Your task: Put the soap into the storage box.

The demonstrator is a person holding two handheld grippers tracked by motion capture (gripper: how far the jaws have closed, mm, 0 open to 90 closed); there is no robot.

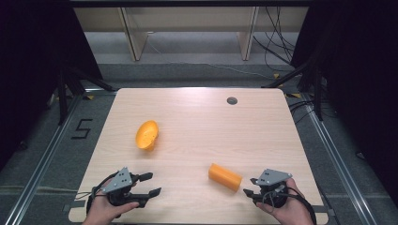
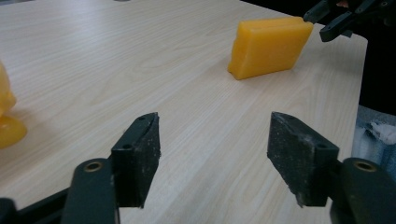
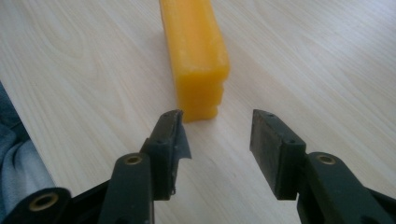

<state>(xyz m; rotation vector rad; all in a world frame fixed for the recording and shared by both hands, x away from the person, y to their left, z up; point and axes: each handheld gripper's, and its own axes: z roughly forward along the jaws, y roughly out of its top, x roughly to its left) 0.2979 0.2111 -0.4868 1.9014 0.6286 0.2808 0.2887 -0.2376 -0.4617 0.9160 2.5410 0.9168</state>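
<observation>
The orange block [image 1: 225, 176] lies flat on the table [image 1: 202, 112], in the lower right part of the high view, with its long axis running from upper left to lower right. Its lower right end points toward the right gripper [image 1: 252, 192], which is just beside it but does not touch it. In the right gripper view the block [image 3: 196, 51] runs straight away from the jaws, a little left of the middle of the gap, and its near end is just ahead of the left jaw tip. The jaws of this gripper stand apart and hold nothing.

The left gripper [image 1: 149, 183] is in the lower left of the high view, well apart from the block, also with its jaws apart and empty. In its own view the block [image 2: 268, 46] is at the upper right.

I judge that the right hand is the nearer one, and that a small shift would centre the block between its jaws.

An orange bowl-like shell [image 1: 147, 135] lies on its side left of centre, well apart from the block. The near table edge is close under both hands; toward the far side there is much open room.
</observation>
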